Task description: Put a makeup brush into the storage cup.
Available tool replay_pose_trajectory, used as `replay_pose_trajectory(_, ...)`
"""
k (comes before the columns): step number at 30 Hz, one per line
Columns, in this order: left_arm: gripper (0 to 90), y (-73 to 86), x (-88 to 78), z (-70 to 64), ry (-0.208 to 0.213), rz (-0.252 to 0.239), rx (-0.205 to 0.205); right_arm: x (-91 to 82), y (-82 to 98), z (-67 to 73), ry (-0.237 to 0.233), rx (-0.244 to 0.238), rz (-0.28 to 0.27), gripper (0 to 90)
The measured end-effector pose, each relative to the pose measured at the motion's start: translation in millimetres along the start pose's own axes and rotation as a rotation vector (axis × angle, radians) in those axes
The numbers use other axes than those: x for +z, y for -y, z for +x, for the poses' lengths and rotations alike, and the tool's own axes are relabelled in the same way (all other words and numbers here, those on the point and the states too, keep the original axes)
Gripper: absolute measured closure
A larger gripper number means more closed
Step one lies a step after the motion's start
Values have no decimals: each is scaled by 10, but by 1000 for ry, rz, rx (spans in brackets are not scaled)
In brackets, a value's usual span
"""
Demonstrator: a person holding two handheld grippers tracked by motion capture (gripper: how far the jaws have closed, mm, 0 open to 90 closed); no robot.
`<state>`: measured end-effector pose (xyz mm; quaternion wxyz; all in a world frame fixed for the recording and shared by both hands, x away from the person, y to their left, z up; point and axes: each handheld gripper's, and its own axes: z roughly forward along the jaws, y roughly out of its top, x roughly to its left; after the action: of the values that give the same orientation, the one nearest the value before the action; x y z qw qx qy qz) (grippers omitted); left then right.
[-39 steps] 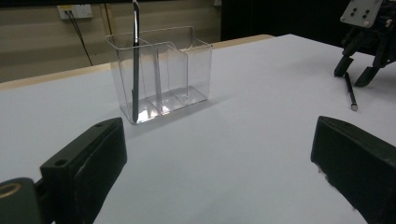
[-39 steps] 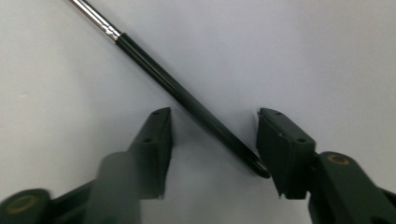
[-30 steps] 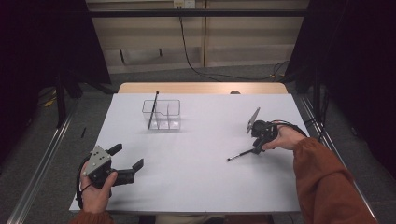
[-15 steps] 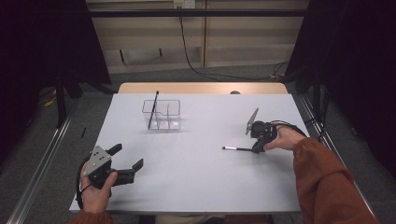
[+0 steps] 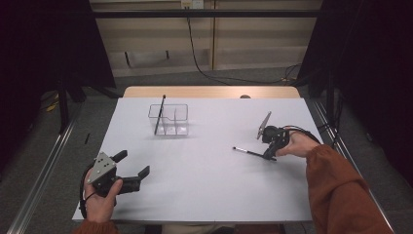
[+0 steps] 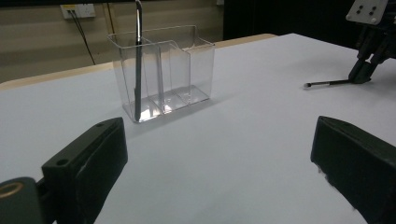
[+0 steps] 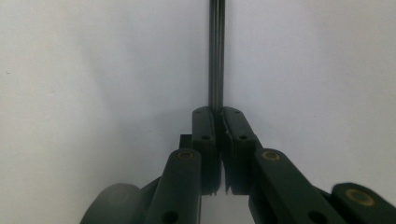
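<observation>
No readable writing on pen [image 5: 248, 152] or organizer [image 5: 170, 119].

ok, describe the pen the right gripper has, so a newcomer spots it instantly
On the white table, go to its right side, where the right gripper meets the surface. The thin dark pen is clamped in its shut jaws, lying low and pointing left; the other pen stands upright in the clear holder.

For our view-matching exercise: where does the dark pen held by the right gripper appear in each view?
High view: the pen lies right of centre, clamped in the right gripper.
Left gripper view: upper right, low over the white table.
Right gripper view: top centre, running up from the shut jaws.
Shared landmark: the white table.
</observation>
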<state>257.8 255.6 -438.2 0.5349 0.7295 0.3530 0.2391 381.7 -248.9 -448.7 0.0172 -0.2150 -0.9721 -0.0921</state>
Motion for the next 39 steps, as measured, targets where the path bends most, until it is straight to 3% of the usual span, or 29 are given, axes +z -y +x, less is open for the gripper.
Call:
replay_pose_trajectory(6,38,3,-8,-5,-2,1,-4,-17,43,3,-7,15,-13,847)
replay_pose_trajectory(11,38,5,-14,4,-3,1,-6,-52,110,-6,-4,62,-70,847)
replay_pose_trajectory(16,37,5,-9,-1,-3,3,-10,-99,152,59,14,96,-152,847)
replay_pose_trajectory(17,38,4,-10,-1,-3,2,-10,-109,152,79,35,107,-164,847)
replay_pose_trajectory(19,37,4,-11,0,-4,2,-9,-116,159,130,22,119,-172,847)
replay_pose_trajectory(21,37,4,-10,2,-4,4,-9,-139,171,189,27,115,-213,847)
replay_pose_trajectory(23,37,3,-7,0,-4,4,-9,-168,178,228,61,113,-261,847)
replay_pose_trajectory(24,37,2,-3,-1,-3,2,-9,-192,177,258,33,113,-276,847)
replay_pose_trajectory(25,37,1,-1,-1,-3,3,-5,-206,172,275,53,107,-291,847)
replay_pose_trajectory(27,37,-1,-3,-1,-2,3,-3,-217,177,298,47,110,-312,847)
replay_pose_trajectory(29,37,0,-5,4,-4,3,-4,-213,196,310,55,129,-341,847)
replay_pose_trajectory(31,37,2,-7,8,-6,2,-8,-214,231,321,110,173,-391,847)
replay_pose_trajectory(34,37,1,-6,8,-7,0,-10,-207,294,316,137,205,-452,847)
replay_pose_trajectory(39,36,-1,1,4,-7,1,-2,-187,348,319,147,258,-547,847)
